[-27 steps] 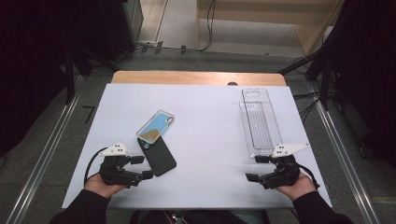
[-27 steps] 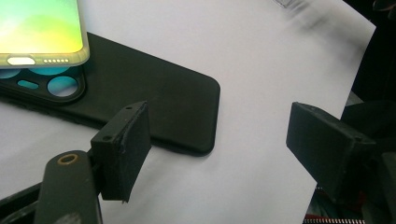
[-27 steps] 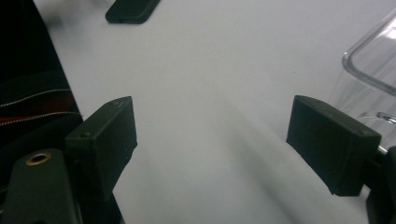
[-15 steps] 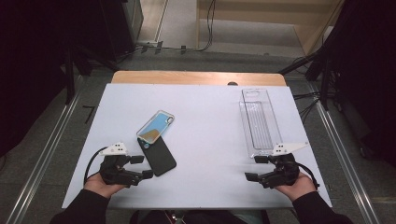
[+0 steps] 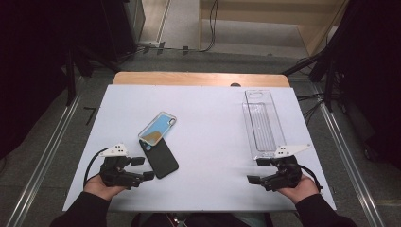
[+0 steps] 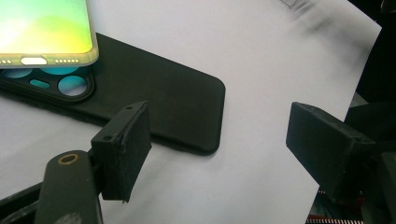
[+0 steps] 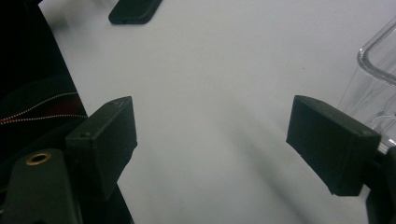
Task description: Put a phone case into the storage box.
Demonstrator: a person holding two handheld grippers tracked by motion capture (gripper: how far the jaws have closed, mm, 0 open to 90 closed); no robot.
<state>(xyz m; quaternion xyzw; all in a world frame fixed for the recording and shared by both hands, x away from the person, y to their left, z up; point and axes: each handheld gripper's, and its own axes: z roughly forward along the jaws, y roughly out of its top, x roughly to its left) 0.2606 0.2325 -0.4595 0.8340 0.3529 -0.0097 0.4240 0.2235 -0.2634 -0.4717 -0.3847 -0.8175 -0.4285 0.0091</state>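
Phone (image 5: 158, 128) overlaps the black case (image 5: 161, 158) beside my left claw (image 5: 143, 168), its top cut off in the left gripper view. Both claws gape empty; my right claw (image 5: 257, 170) rests near the clear tray (image 5: 263, 124).

The high view looks forward and down over the whole white table (image 5: 208, 118); the 2 gripper views sit close above it, both catching the black phone case (image 6: 154, 98).
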